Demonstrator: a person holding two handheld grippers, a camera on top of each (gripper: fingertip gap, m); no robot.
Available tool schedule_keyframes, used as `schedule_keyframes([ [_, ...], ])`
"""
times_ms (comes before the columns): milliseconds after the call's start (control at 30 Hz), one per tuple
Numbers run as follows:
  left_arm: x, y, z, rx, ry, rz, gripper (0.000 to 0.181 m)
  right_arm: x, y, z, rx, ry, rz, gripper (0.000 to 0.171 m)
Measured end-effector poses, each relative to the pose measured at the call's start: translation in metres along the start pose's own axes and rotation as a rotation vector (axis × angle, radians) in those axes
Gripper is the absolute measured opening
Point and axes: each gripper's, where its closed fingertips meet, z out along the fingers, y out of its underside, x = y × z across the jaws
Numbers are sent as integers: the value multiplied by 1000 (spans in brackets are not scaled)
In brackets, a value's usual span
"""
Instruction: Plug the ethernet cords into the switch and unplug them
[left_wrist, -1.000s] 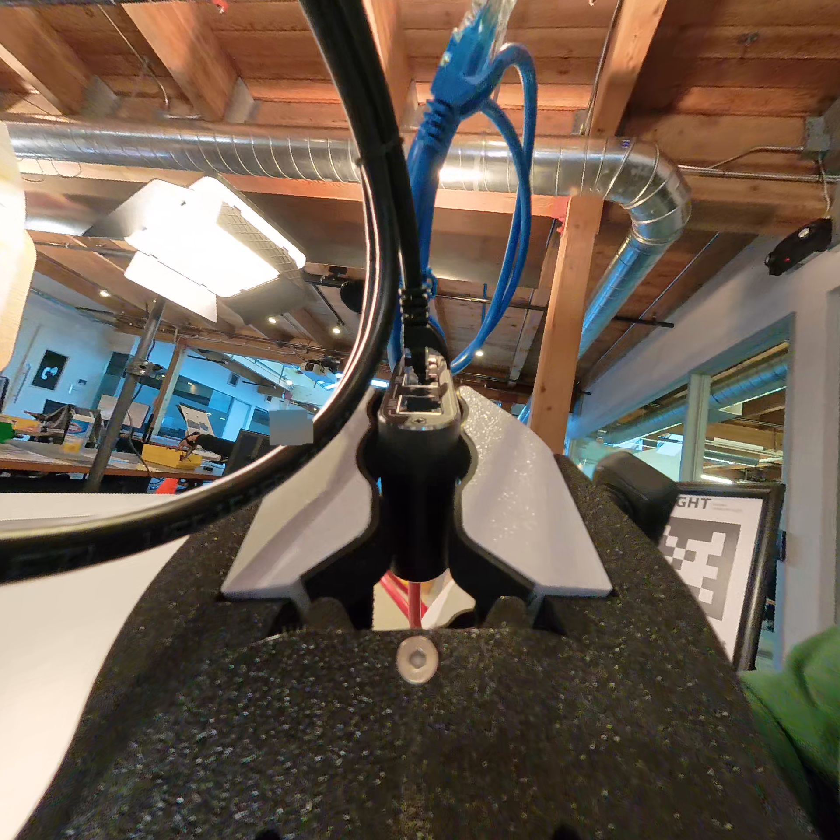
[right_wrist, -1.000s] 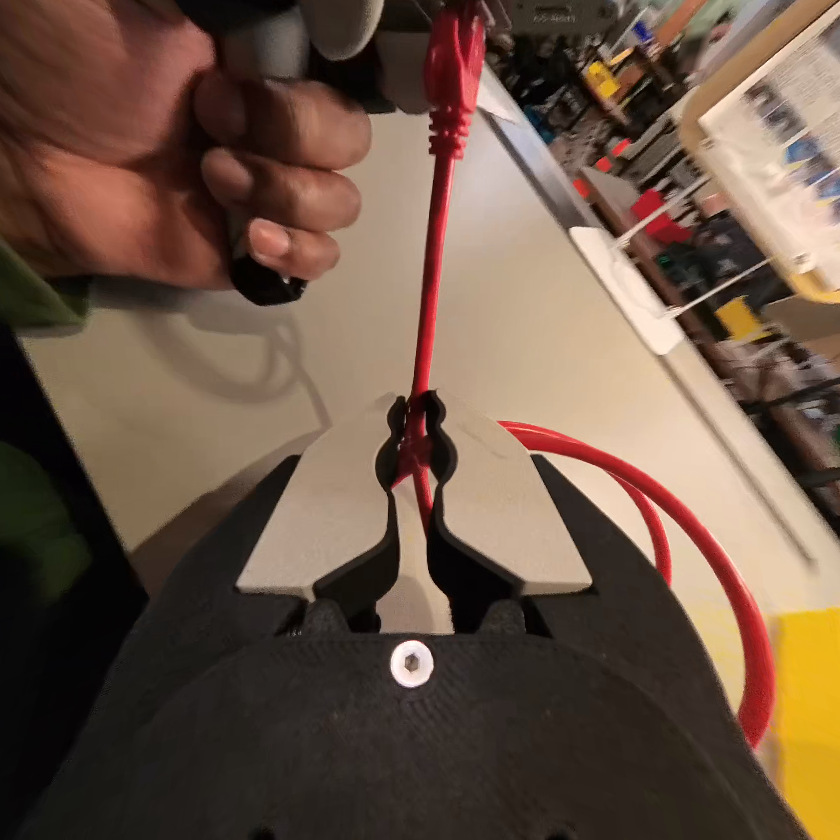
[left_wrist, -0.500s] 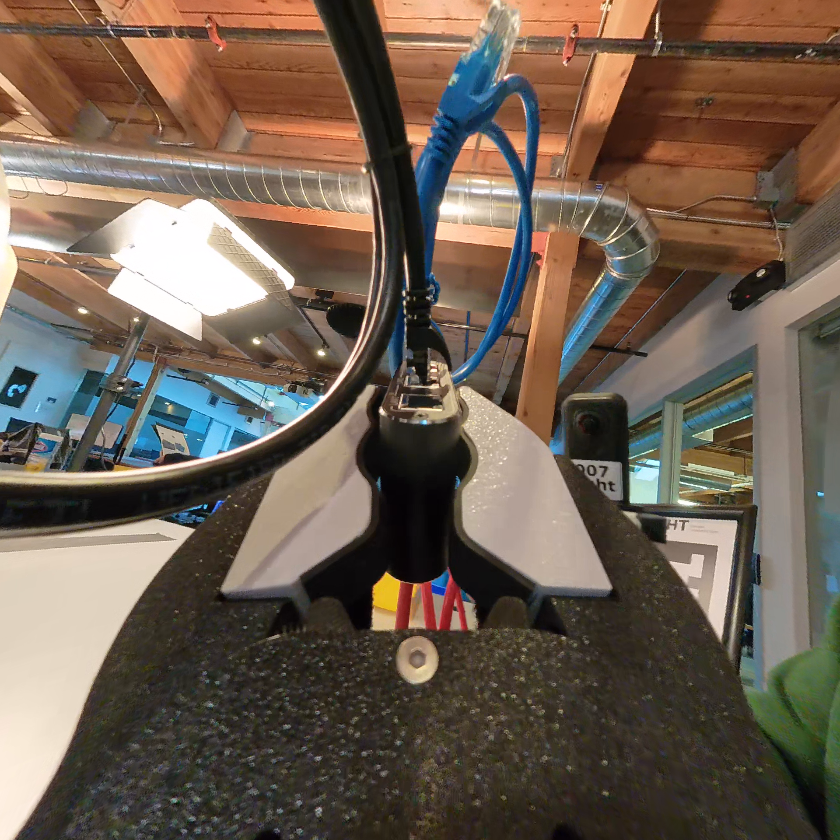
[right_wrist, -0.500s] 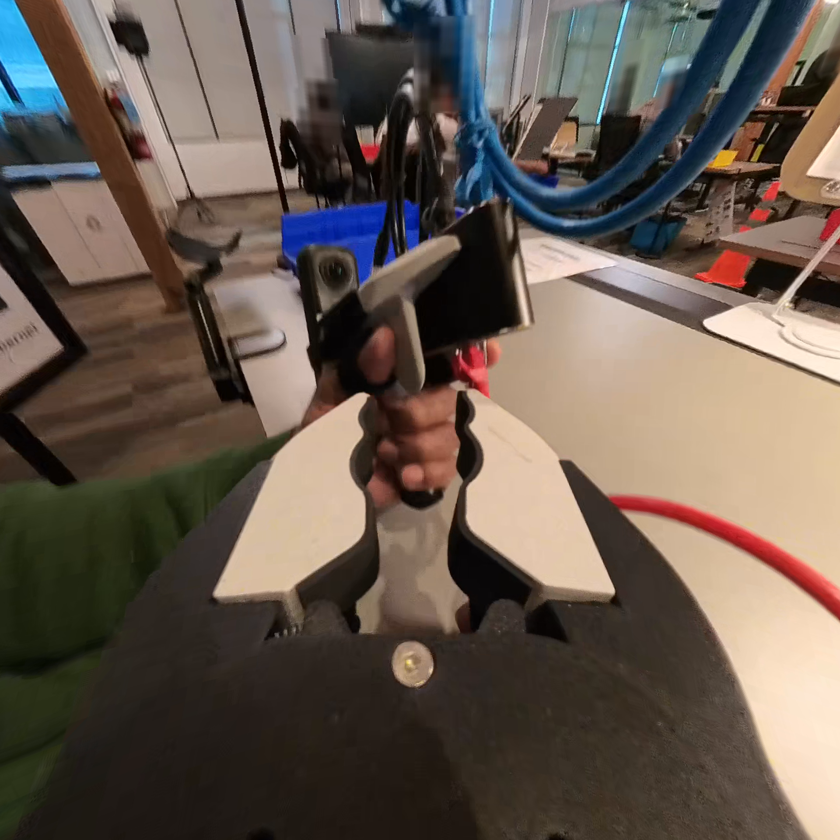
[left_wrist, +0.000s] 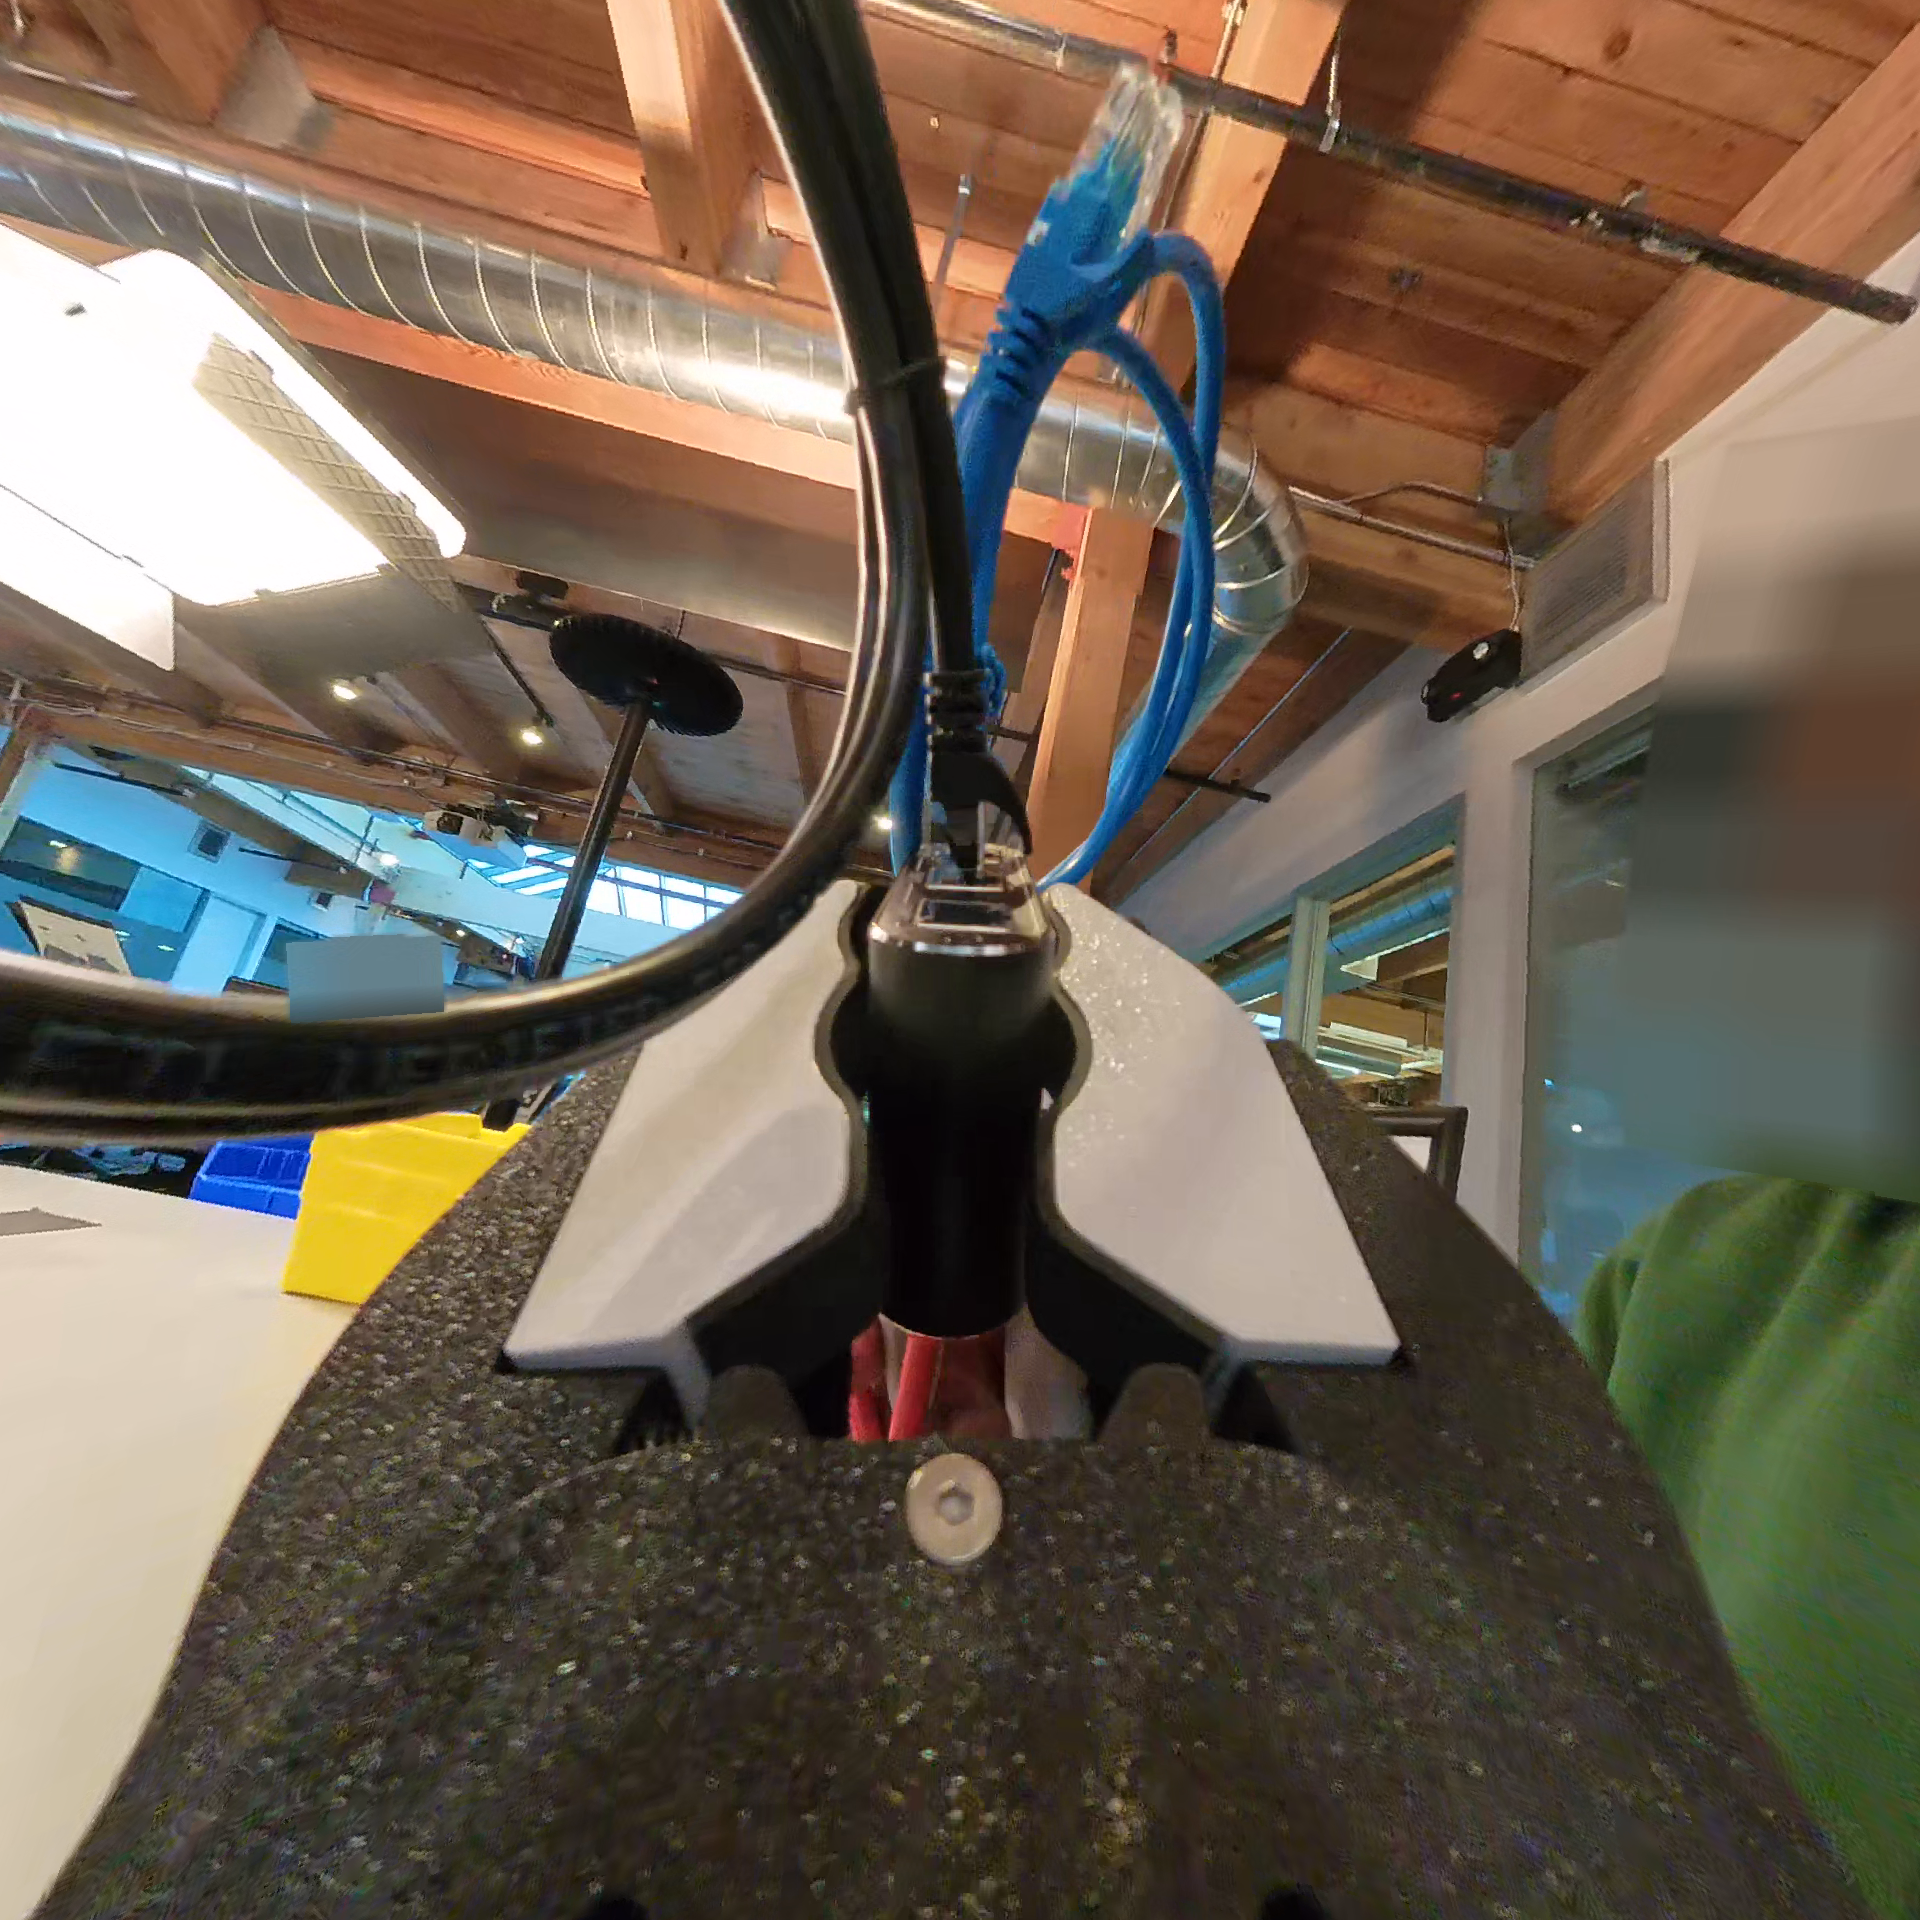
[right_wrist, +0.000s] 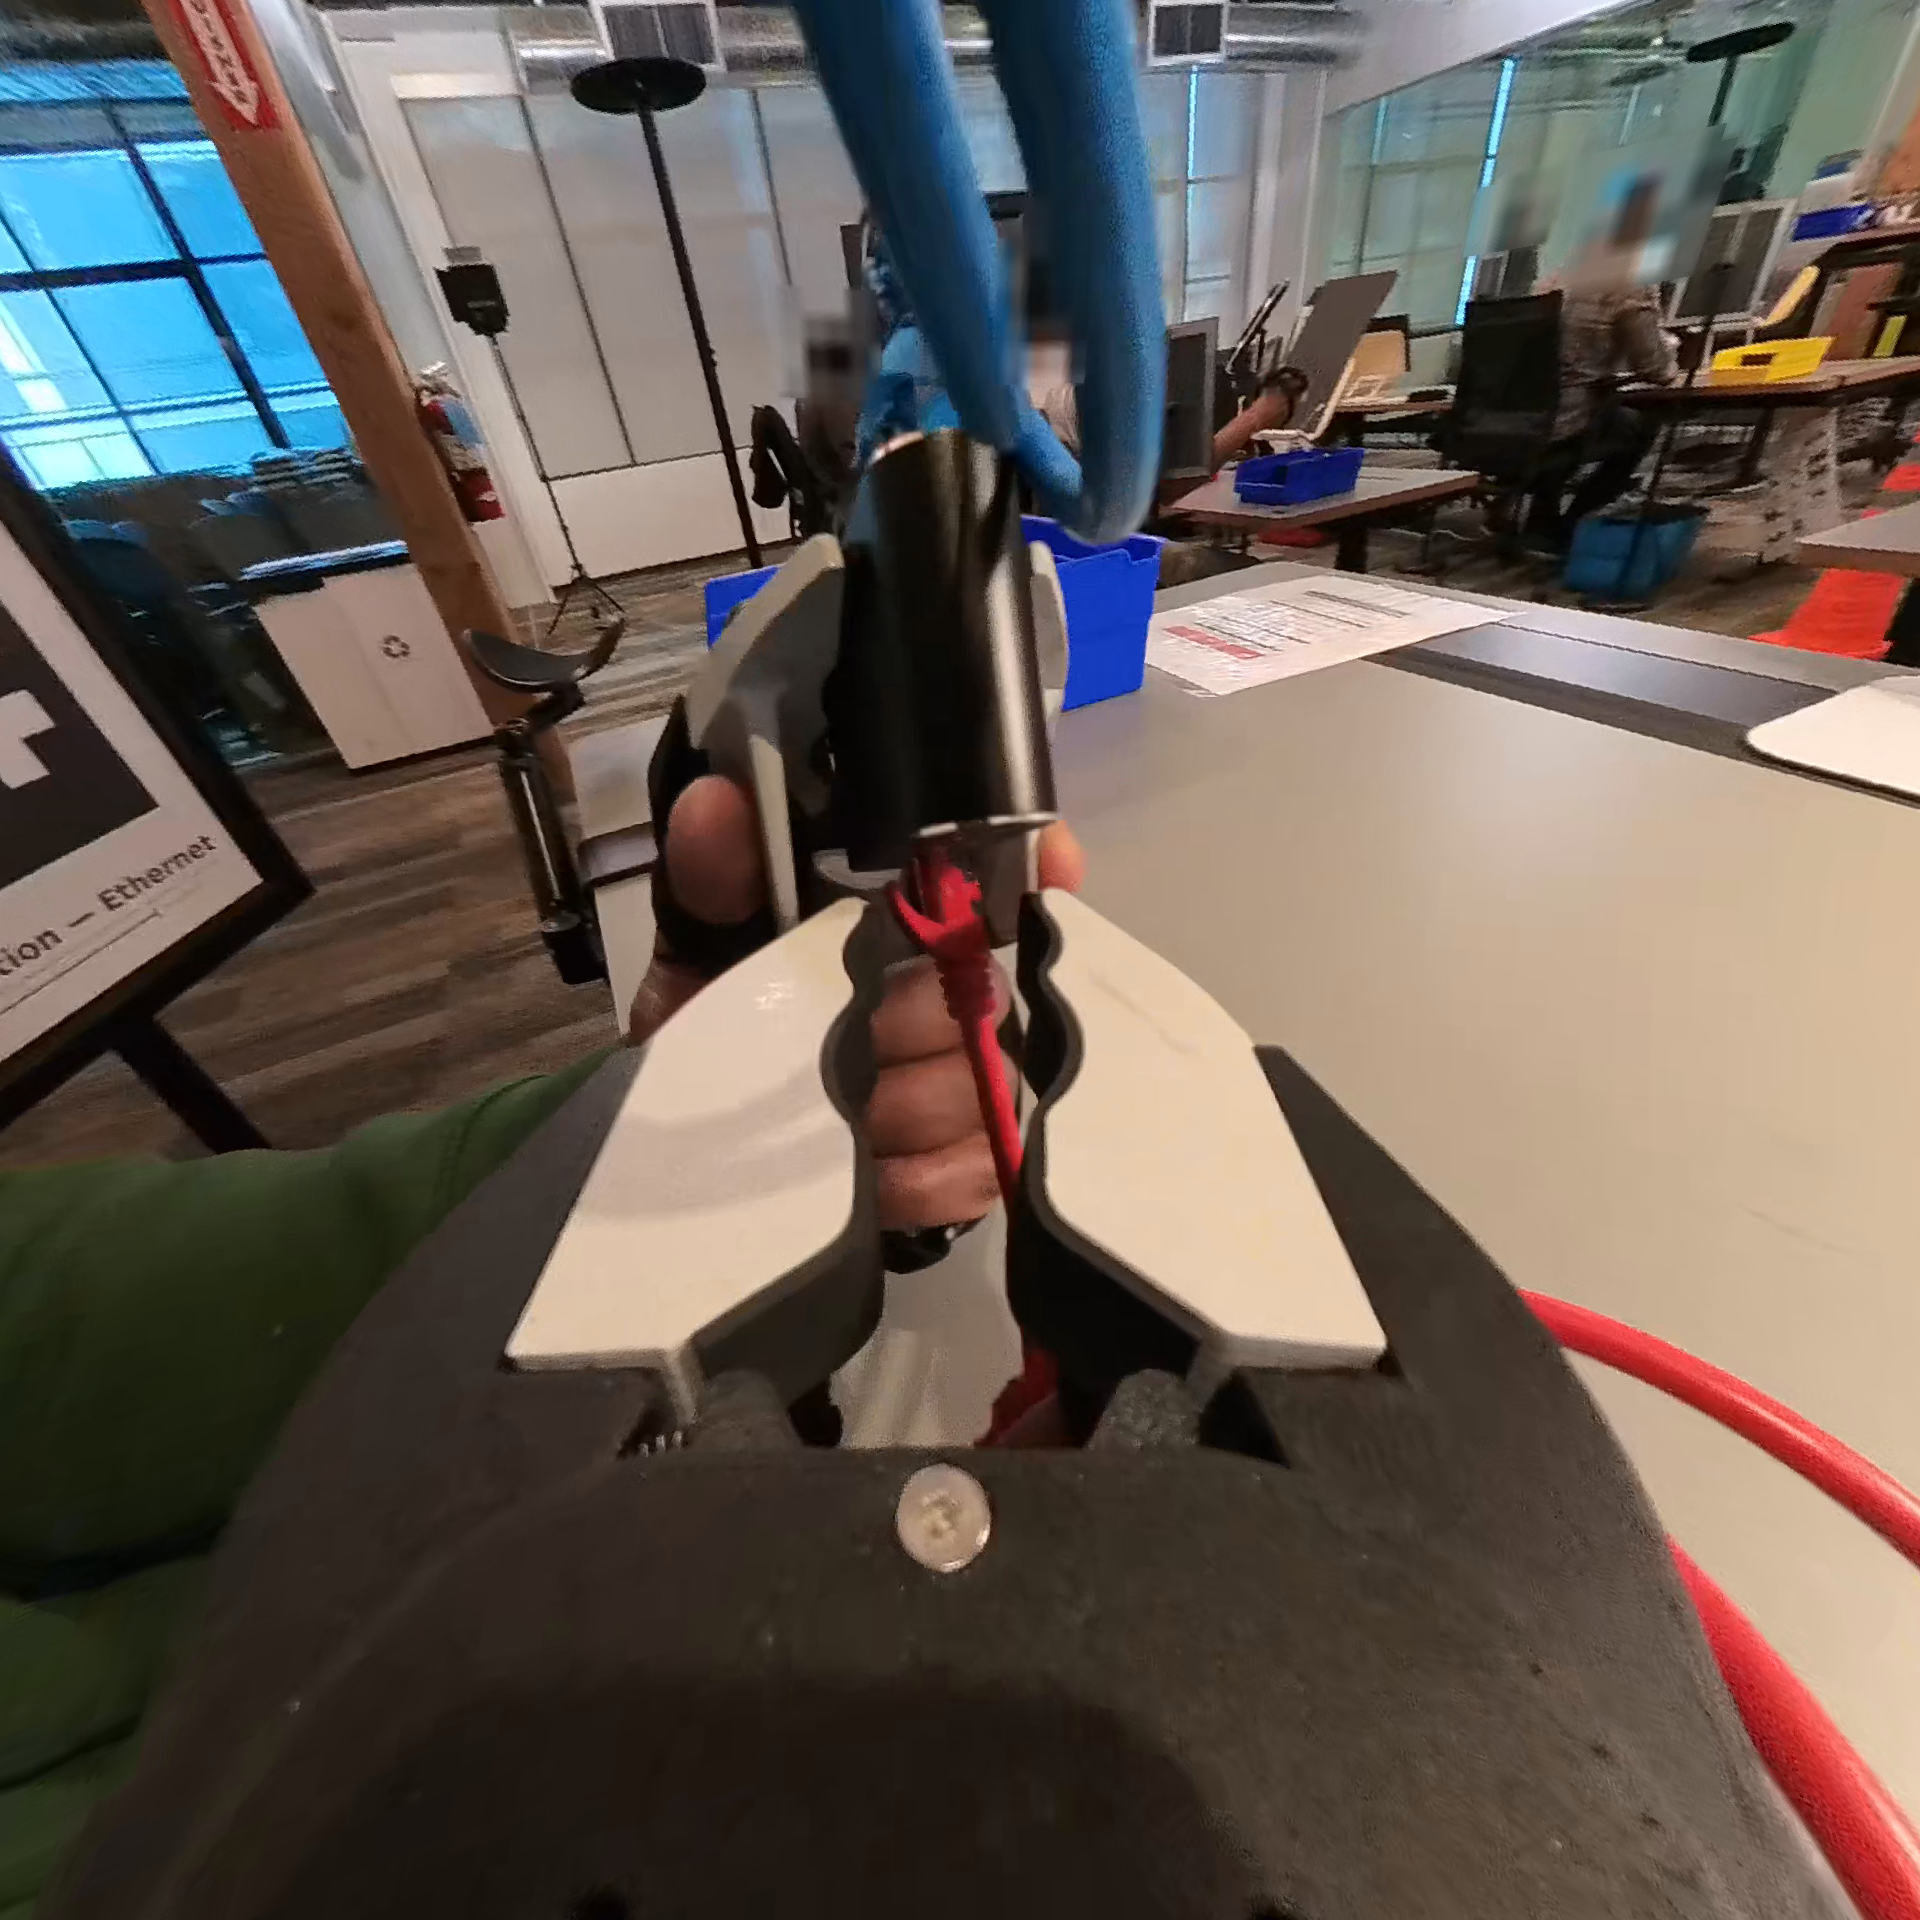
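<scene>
Left wrist view: the left gripper (left_wrist: 961, 997) is clamped on the switch (left_wrist: 954, 1122), a slim black box with a metallic end, held upright at frame centre. A black cord (left_wrist: 894, 436) is seated in a port on its upper face and arcs to the left edge; a blue cord (left_wrist: 1164, 582) loops above, its free clear plug (left_wrist: 1127, 135) at top centre.

Right wrist view: the switch (right_wrist: 940, 644) stands at upper centre in the left gripper (right_wrist: 914, 665), with the person's hand (right_wrist: 914, 1081) below. The right gripper (right_wrist: 940, 966), its fingers parted, has the red cord (right_wrist: 987, 1081) running between them untouched, so it grips nothing. The red plug (right_wrist: 940, 914) meets the switch's lower face; whether it is fully latched cannot be told. The cord's slack curves along the right edge over the grey table (right_wrist: 1507, 935).

Judged step: handling the red cord at the lower port. To do it well, the right gripper should close on the moulded boot rather than the thin cord, move along the port's axis, and, for removal, depress the latch tab while the left gripper holds the switch steady.
</scene>
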Motion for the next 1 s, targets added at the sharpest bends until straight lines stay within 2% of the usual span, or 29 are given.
schedule_keyframes([
  [133, 2, 0, 0, 3, 13, -4, 28, -3, 5, 4, -17, 10, -24, 18],
  [433, 3, 0, 1, 7, 23, -17, 28, -6, 2, 6, 46, -31, 54, 18],
  [567, 1, 3, 2, -7, 15, -37, 28, -4, 3, 5, 45, -11, -13, 17],
  [667, -1, 11, 2, -84, -2, -44, 28, 0, 6, 1, 16, 27, -90, 16],
  [867, 4, 46, -5, -431, -13, 104, 38, 3, 17, -11, -104, 10, -225, 16],
  [1000, 10, 48, -5, -428, 0, 201, 34, 1, 14, -14, -126, 12, -284, 16],
])
